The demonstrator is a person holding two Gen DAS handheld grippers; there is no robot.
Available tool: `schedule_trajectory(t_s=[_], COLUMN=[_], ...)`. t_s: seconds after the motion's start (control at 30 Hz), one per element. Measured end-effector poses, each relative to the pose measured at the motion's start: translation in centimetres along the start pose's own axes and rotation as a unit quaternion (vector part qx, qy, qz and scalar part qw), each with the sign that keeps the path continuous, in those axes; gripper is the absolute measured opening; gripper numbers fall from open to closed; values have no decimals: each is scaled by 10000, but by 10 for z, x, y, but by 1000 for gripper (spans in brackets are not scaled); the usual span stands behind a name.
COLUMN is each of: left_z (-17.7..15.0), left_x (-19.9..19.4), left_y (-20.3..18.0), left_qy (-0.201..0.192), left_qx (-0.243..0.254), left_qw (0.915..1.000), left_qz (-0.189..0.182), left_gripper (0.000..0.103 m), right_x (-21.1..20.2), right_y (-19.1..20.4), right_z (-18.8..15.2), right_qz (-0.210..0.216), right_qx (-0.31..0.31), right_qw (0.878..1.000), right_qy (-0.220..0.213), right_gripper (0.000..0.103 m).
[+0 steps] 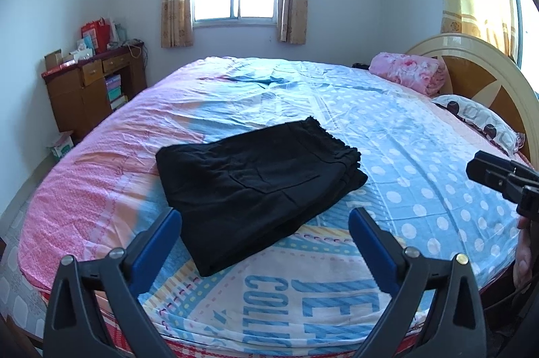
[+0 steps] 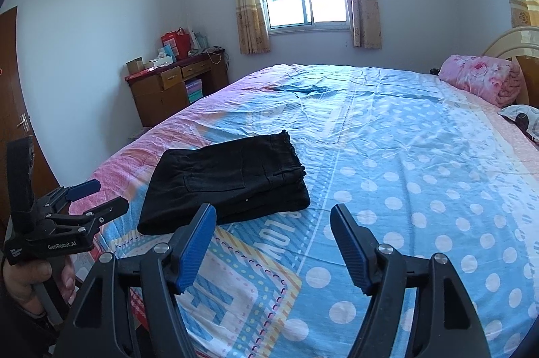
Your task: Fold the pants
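Black pants (image 1: 256,189) lie folded into a compact rectangle on the bed (image 1: 421,172), waistband toward the far side. They also show in the right wrist view (image 2: 229,183). My left gripper (image 1: 266,218) is open and empty, held above the near edge of the pants. It also shows at the left of the right wrist view (image 2: 101,194). My right gripper (image 2: 273,213) is open and empty, just in front of the pants' right end. Its body shows at the right edge of the left wrist view (image 1: 502,176).
The bed has a blue polka-dot and pink sheet (image 2: 421,172). A rolled pink blanket (image 1: 409,71) and a pillow (image 1: 478,119) lie by the headboard (image 1: 488,68). A wooden desk (image 1: 91,85) with boxes stands by the far left wall. A door (image 2: 17,108) is at left.
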State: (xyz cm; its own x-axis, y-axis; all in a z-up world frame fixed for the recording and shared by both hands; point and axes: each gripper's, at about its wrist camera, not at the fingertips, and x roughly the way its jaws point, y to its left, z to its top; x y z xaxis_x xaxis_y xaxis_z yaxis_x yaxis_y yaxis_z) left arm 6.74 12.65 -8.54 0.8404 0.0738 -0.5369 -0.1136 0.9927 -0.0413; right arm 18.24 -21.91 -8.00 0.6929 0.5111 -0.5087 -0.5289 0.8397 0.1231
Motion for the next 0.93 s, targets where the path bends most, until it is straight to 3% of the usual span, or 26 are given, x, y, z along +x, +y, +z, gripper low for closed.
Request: schedule_trajectory(t_s=[0.17, 0.57, 0.93], left_z=[4, 5, 2], left_x=[-8, -7, -7], left_y=[-2, -5, -2], left_qy=[-182, -165, -182], left_qx=[13, 132, 84], left_qw=[9998, 9995, 9997], left_qz=[30, 242, 141], left_gripper=[103, 103, 103], right_x=[-5, -9, -13], right_y=[5, 11, 14], right_z=[1, 1, -2], right_qz=[-13, -16, -9], right_qx=[-80, -204, -234], right_qw=[9999, 9997, 9997], right_qy=[-65, -100, -78], right_gripper=[72, 72, 72])
